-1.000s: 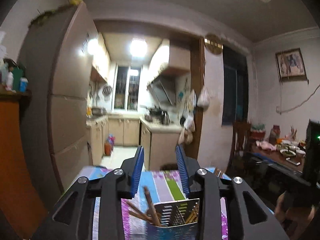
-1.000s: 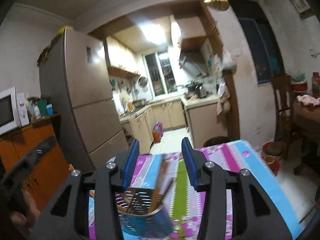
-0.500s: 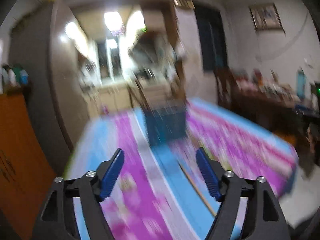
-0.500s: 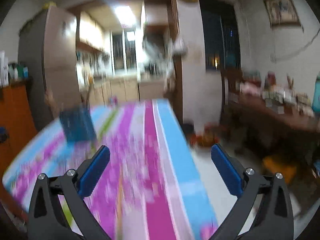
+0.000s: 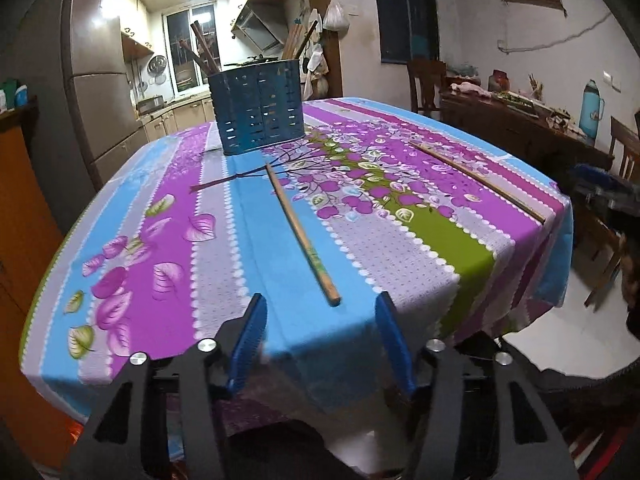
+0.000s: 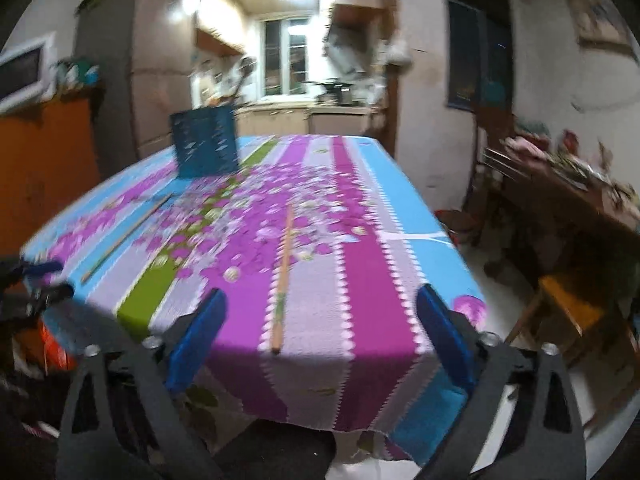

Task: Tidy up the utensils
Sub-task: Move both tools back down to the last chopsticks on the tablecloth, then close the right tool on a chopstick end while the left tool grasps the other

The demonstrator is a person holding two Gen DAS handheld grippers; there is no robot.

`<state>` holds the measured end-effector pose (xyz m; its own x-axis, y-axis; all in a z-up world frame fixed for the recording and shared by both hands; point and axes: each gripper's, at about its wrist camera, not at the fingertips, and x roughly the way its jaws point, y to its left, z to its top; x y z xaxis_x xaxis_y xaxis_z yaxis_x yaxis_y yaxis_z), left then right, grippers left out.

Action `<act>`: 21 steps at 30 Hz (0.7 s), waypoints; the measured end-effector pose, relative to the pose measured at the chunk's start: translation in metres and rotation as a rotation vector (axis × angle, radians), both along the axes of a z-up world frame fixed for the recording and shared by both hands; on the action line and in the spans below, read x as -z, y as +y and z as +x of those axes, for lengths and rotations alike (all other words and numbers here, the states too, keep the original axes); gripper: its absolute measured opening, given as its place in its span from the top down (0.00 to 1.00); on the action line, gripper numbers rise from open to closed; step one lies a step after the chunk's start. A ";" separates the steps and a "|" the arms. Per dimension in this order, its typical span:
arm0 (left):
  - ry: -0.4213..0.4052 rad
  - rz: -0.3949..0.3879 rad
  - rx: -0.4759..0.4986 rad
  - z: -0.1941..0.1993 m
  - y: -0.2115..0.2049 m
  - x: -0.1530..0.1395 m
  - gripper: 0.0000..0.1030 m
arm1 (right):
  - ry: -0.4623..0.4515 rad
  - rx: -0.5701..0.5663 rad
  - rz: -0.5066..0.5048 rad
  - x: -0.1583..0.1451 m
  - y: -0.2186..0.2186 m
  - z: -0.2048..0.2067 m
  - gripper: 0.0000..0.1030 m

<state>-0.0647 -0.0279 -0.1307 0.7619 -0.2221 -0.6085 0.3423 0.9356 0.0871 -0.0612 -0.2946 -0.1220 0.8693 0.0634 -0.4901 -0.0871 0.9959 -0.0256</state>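
Observation:
A blue perforated utensil holder (image 5: 259, 107) stands at the far side of the table and holds several brown chopsticks; it also shows in the right wrist view (image 6: 205, 145). One wooden chopstick (image 5: 301, 234) lies in front of my left gripper (image 5: 320, 344), which is open and empty at the near table edge. A second chopstick (image 5: 476, 175) lies to the right; it lies (image 6: 282, 272) ahead of my right gripper (image 6: 320, 332), also open and empty. The first chopstick shows at the left there (image 6: 128, 233).
The table wears a purple, blue and green flowered cloth (image 5: 200, 216). A dark sideboard (image 5: 520, 128) with clutter and chairs stand to the right. An orange cabinet (image 6: 44, 160) and a fridge (image 5: 100, 92) stand to the left. The kitchen lies behind.
Both grippers pulled back from above the utensil holder to the near table edge and opened wider. Two chopsticks now lie on the cloth in front of them.

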 end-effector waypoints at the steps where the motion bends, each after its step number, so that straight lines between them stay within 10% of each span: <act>1: -0.008 0.006 -0.006 0.002 -0.003 -0.001 0.46 | 0.005 -0.020 -0.010 0.001 0.002 0.003 0.27; 9: -0.048 0.034 -0.016 0.011 -0.018 0.005 0.49 | 0.087 -0.131 -0.025 0.027 0.016 0.019 0.70; 21: -0.087 -0.001 -0.038 0.009 -0.020 0.013 0.56 | 0.062 -0.104 0.053 0.034 0.006 0.010 0.81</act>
<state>-0.0556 -0.0481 -0.1433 0.8195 -0.1926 -0.5398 0.2978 0.9478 0.1140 -0.0512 -0.2891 -0.1559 0.8251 0.1788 -0.5360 -0.1894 0.9812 0.0358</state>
